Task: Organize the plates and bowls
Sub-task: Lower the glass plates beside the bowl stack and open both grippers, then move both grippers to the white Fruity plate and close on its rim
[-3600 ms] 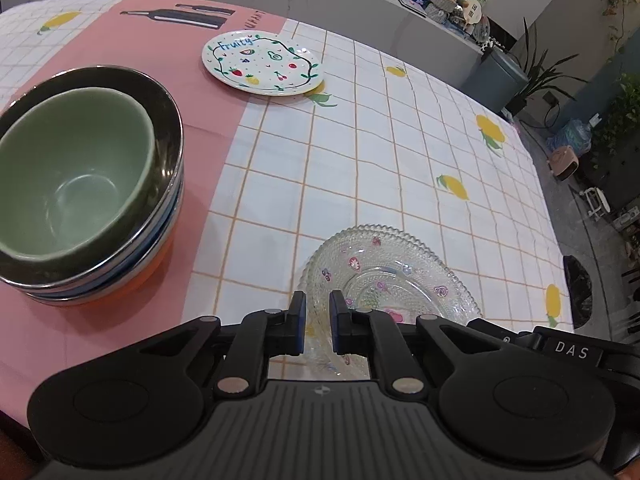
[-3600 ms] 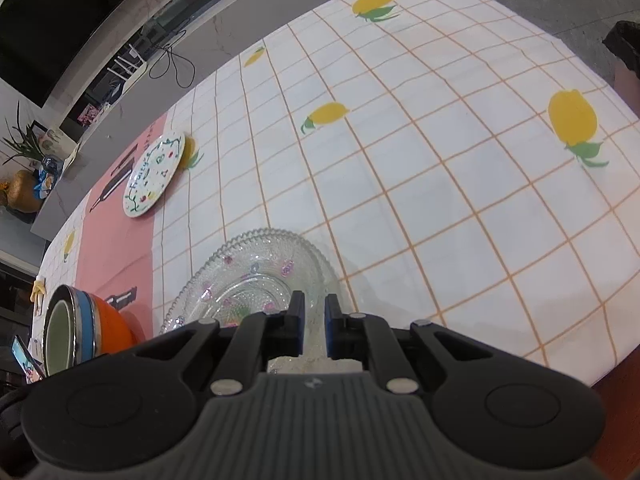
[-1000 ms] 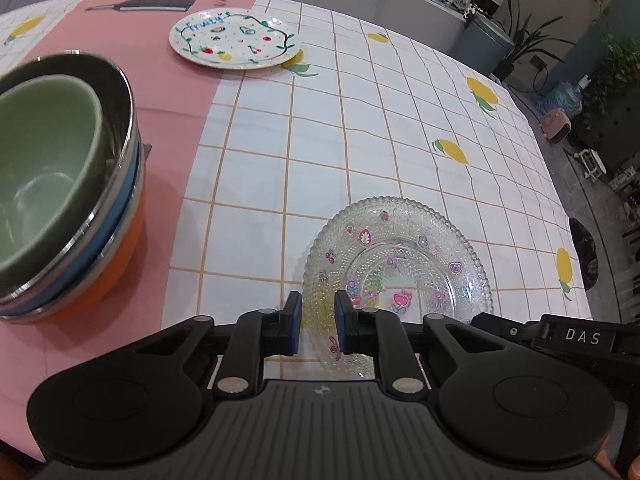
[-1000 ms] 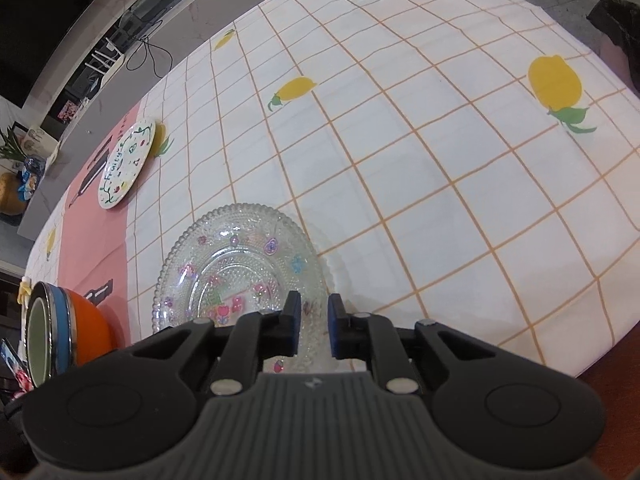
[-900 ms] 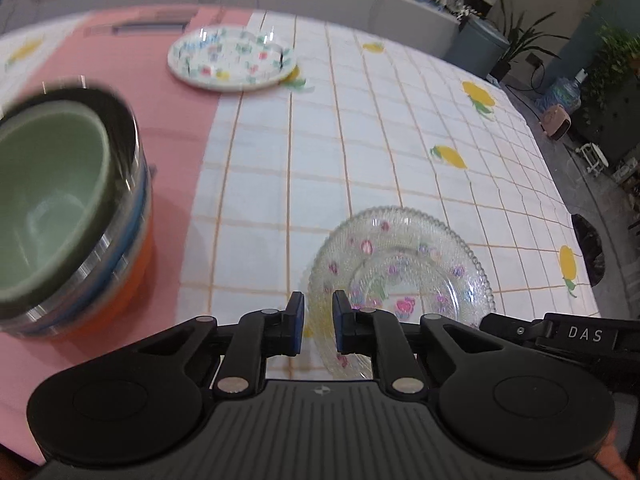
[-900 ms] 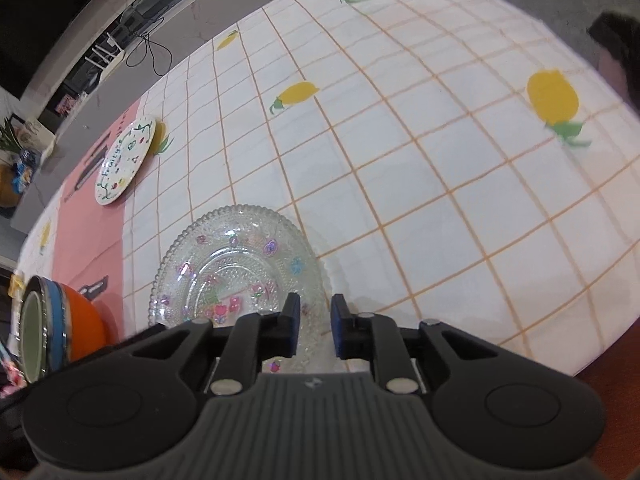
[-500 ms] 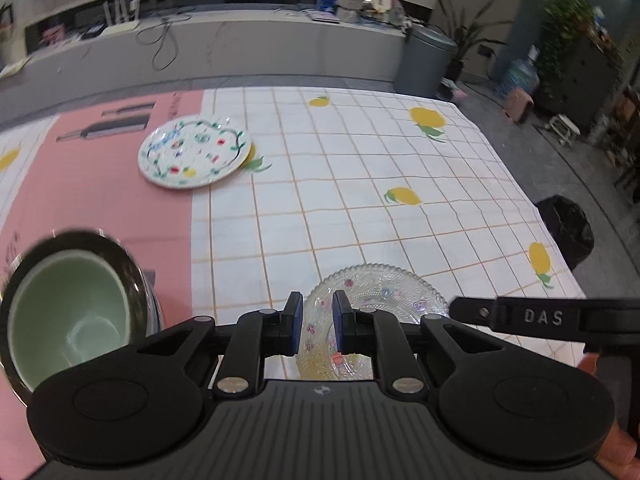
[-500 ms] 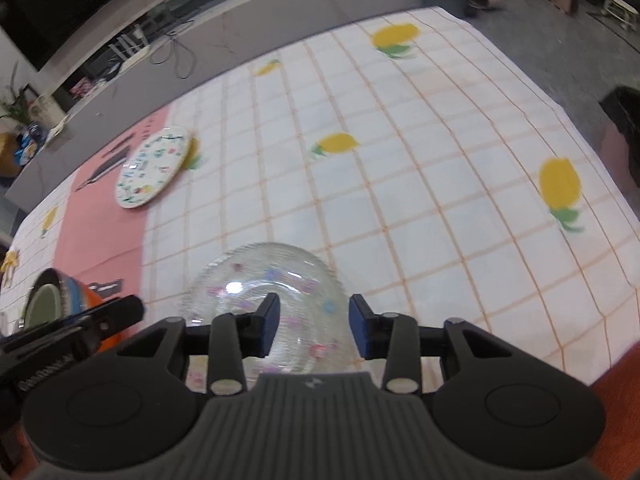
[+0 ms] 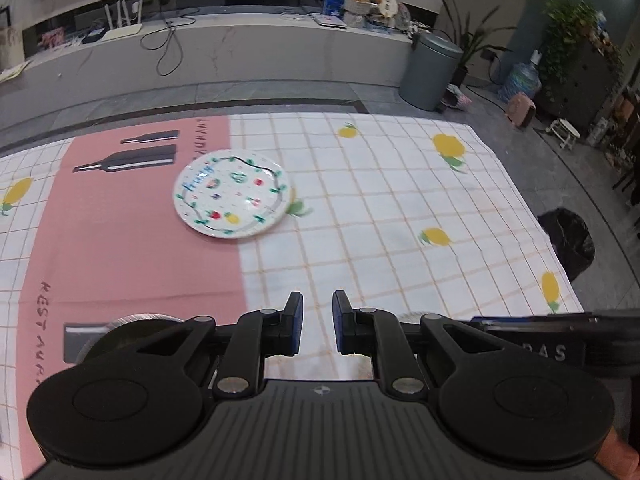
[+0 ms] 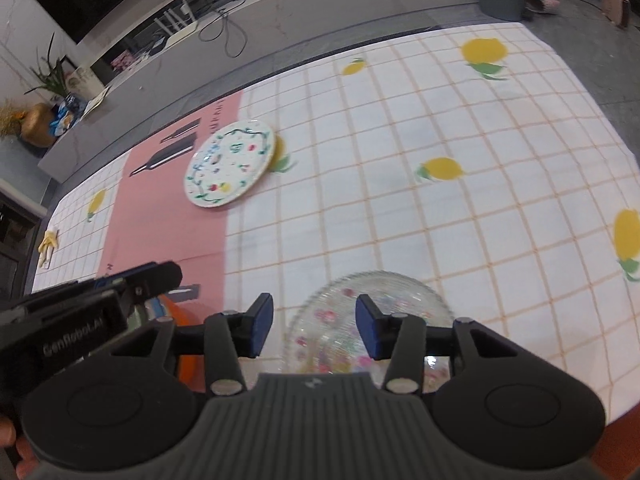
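Your right tool [image 10: 315,326] has just been opening, nothing gripped; the glass plate [image 10: 344,312] lies on the worktop [image 10: 440,216] directly below. Left tool [image 9: 318,322]: nearly closed, empty.

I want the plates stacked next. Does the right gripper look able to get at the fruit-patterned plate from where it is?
Probably yes. The right gripper is open and empty, above the glass plate, and only bare tablecloth lies between it and the fruit-patterned plate.
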{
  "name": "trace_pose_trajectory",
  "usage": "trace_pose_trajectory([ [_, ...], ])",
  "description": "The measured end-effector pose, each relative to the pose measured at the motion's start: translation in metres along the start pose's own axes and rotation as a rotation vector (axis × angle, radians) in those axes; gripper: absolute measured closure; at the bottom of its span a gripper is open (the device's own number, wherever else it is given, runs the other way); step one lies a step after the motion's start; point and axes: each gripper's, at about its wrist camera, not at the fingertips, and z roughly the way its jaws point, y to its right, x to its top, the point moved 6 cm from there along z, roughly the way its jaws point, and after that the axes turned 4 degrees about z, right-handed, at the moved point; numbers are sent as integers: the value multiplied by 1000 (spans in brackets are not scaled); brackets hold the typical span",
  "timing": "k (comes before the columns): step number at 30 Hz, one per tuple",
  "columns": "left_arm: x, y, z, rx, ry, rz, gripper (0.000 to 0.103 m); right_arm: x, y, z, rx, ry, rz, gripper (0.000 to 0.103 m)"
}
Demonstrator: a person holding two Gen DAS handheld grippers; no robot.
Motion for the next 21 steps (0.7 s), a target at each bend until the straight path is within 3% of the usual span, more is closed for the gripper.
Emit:
trace_pose_trajectory([
  [14, 35, -114, 13, -60, 51, -163, 86, 44, -63, 54, 32, -61, -45, 50],
  [21, 42, -162, 38, -73, 29, -230, 63, 72, -75, 96, 55, -73, -15, 45],
])
